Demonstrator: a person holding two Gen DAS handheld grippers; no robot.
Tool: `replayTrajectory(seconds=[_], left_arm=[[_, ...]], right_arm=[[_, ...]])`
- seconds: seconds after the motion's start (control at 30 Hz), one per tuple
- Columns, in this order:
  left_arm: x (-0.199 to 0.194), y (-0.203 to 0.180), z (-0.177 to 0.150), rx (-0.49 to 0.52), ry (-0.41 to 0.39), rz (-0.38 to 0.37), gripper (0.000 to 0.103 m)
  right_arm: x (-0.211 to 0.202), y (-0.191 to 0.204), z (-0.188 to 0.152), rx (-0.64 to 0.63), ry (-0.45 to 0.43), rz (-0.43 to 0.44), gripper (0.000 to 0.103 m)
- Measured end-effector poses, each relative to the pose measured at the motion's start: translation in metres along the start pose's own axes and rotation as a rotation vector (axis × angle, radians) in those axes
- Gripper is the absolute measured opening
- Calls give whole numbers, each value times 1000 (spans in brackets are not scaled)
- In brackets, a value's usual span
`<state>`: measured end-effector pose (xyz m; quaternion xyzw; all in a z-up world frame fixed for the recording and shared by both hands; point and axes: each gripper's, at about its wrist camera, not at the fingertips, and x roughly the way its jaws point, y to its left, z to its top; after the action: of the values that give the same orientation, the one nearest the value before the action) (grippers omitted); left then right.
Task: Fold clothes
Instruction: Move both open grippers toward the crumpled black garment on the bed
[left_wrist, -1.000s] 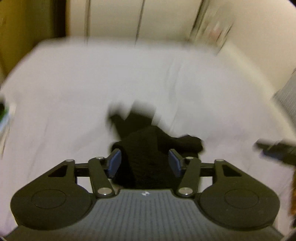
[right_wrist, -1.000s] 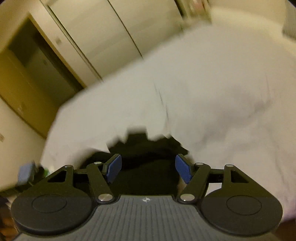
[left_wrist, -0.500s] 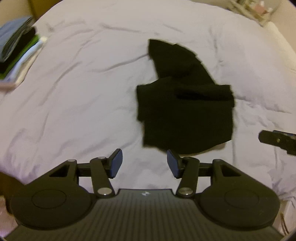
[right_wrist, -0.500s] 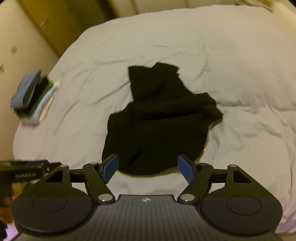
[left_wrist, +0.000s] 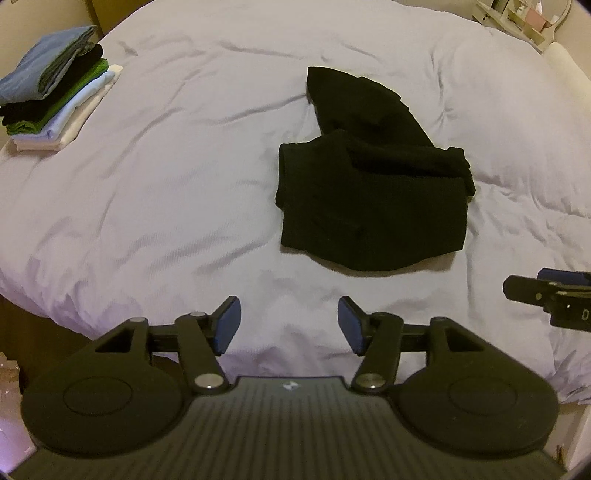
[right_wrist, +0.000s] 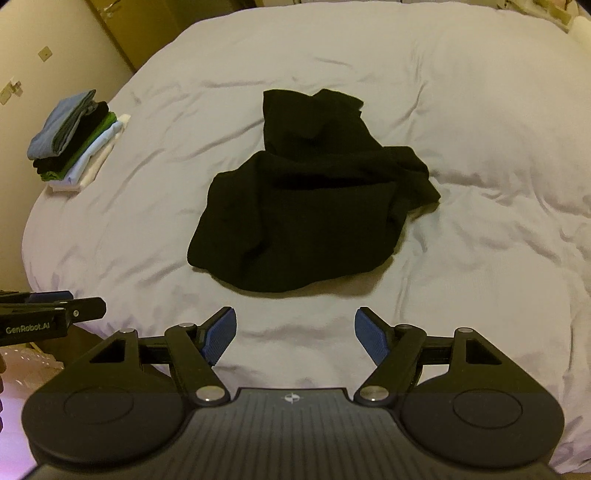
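Note:
A crumpled black garment lies in a heap near the middle of the white bed. My left gripper hovers over the bed's near edge, short of the garment; its jaws are opening and nothing is between them. My right gripper also hangs above the near edge, just short of the garment's hem, open and empty. Each gripper shows at the side of the other's view: the right gripper at the right edge, the left gripper at the left edge.
A stack of folded clothes, blue, black, green and white, sits at the bed's far left corner. A shelf with small items stands beyond the bed at the upper right. A wall and door rise behind the stack.
A second ago the black garment hung right at both grippers; it now lies on the bed ahead of them. Both views have tilted down and both grippers stand slightly wider.

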<state>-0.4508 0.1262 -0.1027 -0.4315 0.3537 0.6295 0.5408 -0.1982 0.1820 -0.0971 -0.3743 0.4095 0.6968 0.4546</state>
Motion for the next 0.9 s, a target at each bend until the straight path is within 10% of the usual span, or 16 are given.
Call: replayTrajectory(seconds=[0.43, 0.9], left_arm=[[40, 27, 8, -67, 85, -57, 53], [169, 64, 35, -300, 218, -258, 63]], right_arm=[[38, 14, -2, -71, 61, -47, 74], [79, 28, 9, 56, 180, -185, 78]])
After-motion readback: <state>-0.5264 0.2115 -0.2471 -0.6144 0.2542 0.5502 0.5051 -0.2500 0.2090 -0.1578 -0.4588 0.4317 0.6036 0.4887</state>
